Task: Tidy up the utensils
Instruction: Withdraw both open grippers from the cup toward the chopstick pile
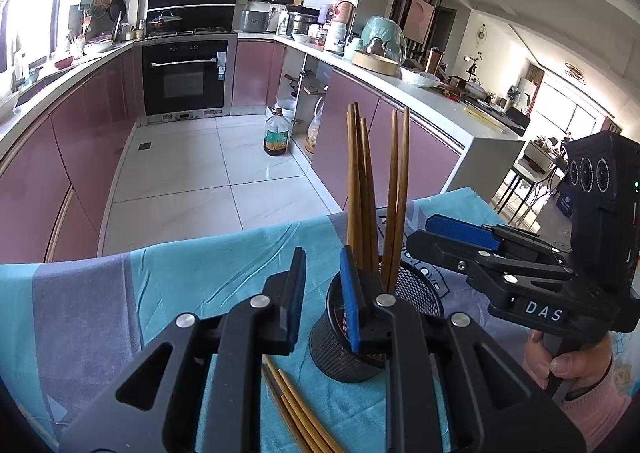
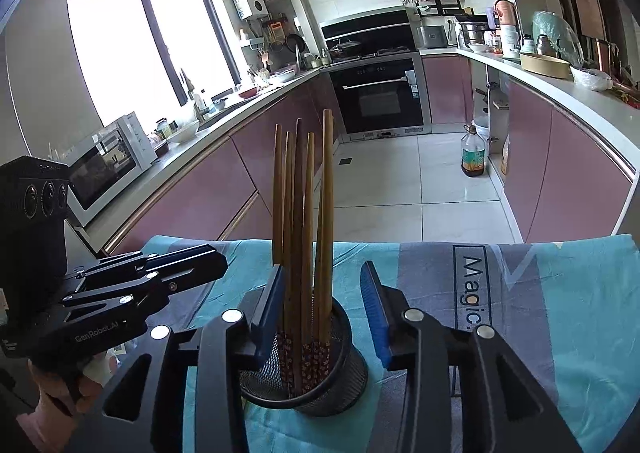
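Note:
A black mesh cup (image 1: 420,287) (image 2: 344,377) stands on the blue and grey cloth. Several brown chopsticks (image 1: 362,189) (image 2: 304,213) stand upright in it, tips up. My left gripper (image 1: 322,285) is open and empty, just left of the cup, with its right finger against the cup's rim. A few loose chopsticks (image 1: 296,409) lie on the cloth under it. My right gripper (image 2: 324,289) is open above the cup with the standing chopsticks between its jaws, not clamped. It shows in the left wrist view (image 1: 452,233) to the right of the cup.
The cloth (image 2: 540,293) covers a table whose far edge faces the tiled kitchen floor. An oil bottle (image 1: 277,133) stands on the floor by an open cabinet. Pink cabinets, an oven (image 1: 184,77) and crowded counters surround the room.

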A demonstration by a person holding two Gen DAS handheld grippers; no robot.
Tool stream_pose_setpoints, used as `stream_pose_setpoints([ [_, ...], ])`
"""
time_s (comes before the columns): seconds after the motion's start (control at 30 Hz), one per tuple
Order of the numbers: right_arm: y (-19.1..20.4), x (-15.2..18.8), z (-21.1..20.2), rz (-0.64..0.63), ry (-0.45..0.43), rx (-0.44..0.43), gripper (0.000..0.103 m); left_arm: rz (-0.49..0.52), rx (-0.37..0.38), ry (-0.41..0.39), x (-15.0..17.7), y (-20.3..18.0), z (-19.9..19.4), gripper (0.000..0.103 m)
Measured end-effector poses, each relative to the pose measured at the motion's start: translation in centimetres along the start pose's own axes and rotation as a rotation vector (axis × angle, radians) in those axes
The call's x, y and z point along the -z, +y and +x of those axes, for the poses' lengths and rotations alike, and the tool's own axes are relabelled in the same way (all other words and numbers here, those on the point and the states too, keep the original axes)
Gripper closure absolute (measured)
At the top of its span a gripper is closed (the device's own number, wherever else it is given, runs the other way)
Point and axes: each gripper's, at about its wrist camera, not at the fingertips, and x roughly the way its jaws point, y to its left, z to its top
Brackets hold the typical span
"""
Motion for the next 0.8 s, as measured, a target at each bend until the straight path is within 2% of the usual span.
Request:
stream_pose_setpoints([
  [0.1, 0.2, 0.4, -0.7, -0.006, -0.011, 0.000, 0.061, -0.001, -0.004, -0.010, 0.3, 0.1, -0.3, 0.085],
  [0.3, 1.4, 1.4, -3.2, -0.042, -0.054, -0.038, 0.061, 0.026, -0.040, -0.074, 1.5, -0.1, -2.6, 0.077],
  [0.5, 3.2, 3.4, -5.2, -0.095, -0.062, -0.092, 0.060, 0.073, -0.081, -0.152, 3.6, -0.3, -6.1, 0.059],
  [0.57, 3.6, 4.4, -5.2, -0.101, -0.047, -0.116, 0.057, 0.083, -0.104, -0.161, 4.8, -0.1, -7.1, 0.052],
  [0.8, 5.2, 9.0, -2.2, -0.105, 0.086, -0.148, 0.057, 0.070, -0.147, -0.116, 9.6, 1.5, -8.2, 0.047],
])
